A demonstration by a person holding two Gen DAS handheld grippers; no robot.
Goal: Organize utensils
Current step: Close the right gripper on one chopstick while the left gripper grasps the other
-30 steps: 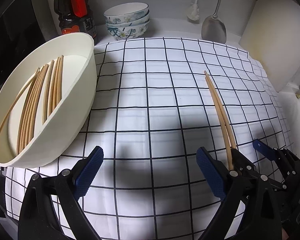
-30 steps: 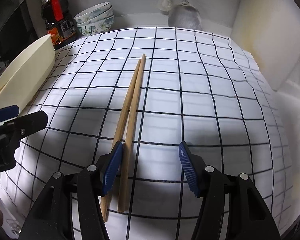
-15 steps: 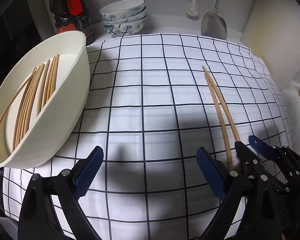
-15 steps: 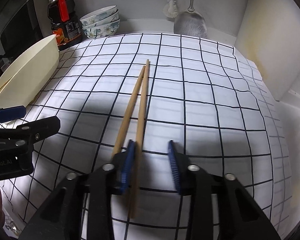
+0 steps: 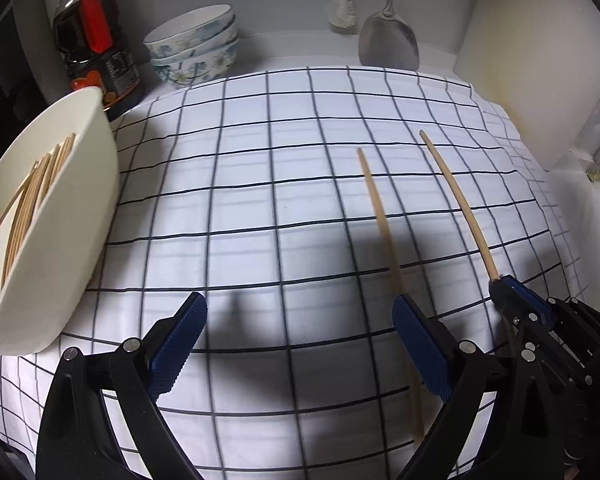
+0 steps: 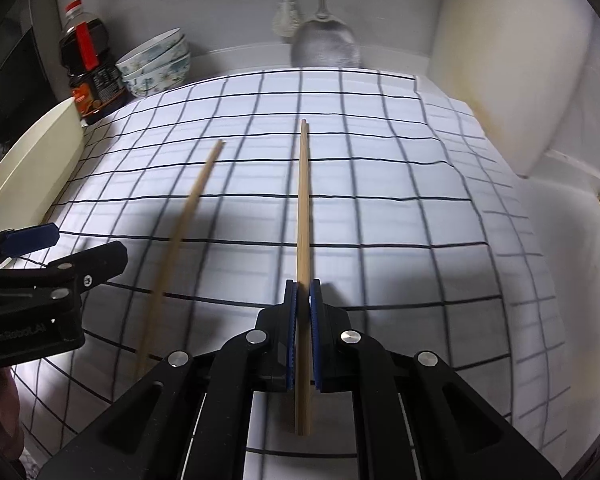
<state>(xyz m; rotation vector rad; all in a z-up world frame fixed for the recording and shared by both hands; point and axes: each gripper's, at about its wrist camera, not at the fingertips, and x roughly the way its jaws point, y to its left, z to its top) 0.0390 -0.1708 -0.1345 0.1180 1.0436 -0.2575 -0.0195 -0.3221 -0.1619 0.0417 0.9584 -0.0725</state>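
My right gripper (image 6: 303, 304) is shut on one wooden chopstick (image 6: 303, 208) and holds it pointing away over the checked cloth; it also shows in the left wrist view (image 5: 458, 204), with the right gripper (image 5: 508, 286) at its near end. A second chopstick (image 6: 180, 240) lies loose to its left; in the left wrist view (image 5: 384, 220) it runs just beside my left gripper's right finger. My left gripper (image 5: 300, 340) is open and empty above the cloth. A cream oval tray (image 5: 88, 216) at the left holds several chopsticks (image 5: 32, 196).
At the back stand a dark sauce bottle (image 5: 94, 44), stacked patterned bowls (image 5: 192, 52), a hanging metal spatula (image 5: 388, 46) and a brush (image 5: 342, 12). A pale cutting board (image 5: 532, 80) leans at the right. The cloth (image 5: 260, 200) covers the counter.
My right gripper has closed on one chopstick and lifted it. The two chopsticks, side by side before, are now apart. The left gripper stayed open and shifted a little.
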